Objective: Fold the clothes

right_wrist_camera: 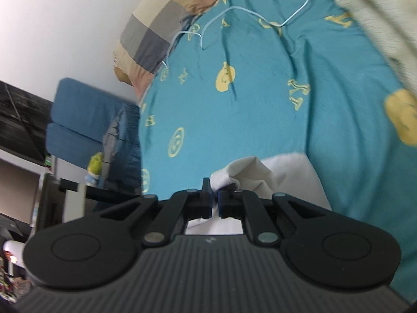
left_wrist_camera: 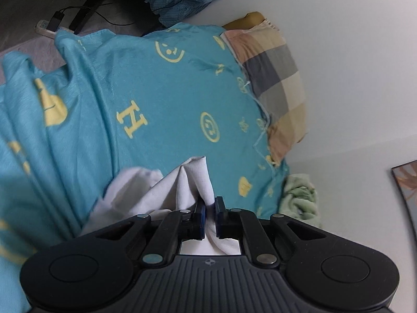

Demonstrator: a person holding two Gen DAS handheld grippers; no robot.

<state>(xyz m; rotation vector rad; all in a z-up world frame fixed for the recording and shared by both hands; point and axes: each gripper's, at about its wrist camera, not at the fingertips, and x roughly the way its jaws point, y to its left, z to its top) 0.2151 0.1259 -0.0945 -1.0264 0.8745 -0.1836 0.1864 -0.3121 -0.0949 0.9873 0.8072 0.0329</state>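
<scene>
The left gripper point(left_wrist_camera: 210, 208) has its jaws pinched narrow on a bunched fold of the white garment point(left_wrist_camera: 156, 190), which spills leftward over the teal blanket point(left_wrist_camera: 161, 99). That blanket lies open and wrinkled ahead, bounded on the right by a checked pillow point(left_wrist_camera: 276, 83) against the white wall point(left_wrist_camera: 351, 65). The right gripper point(right_wrist_camera: 214, 200) likewise clamps a gathered edge of the same white garment point(right_wrist_camera: 281, 174), probably a shirt, with bare teal blanket point(right_wrist_camera: 260, 104) beyond and a pale cloth point(right_wrist_camera: 370, 13) at the right edge.
</scene>
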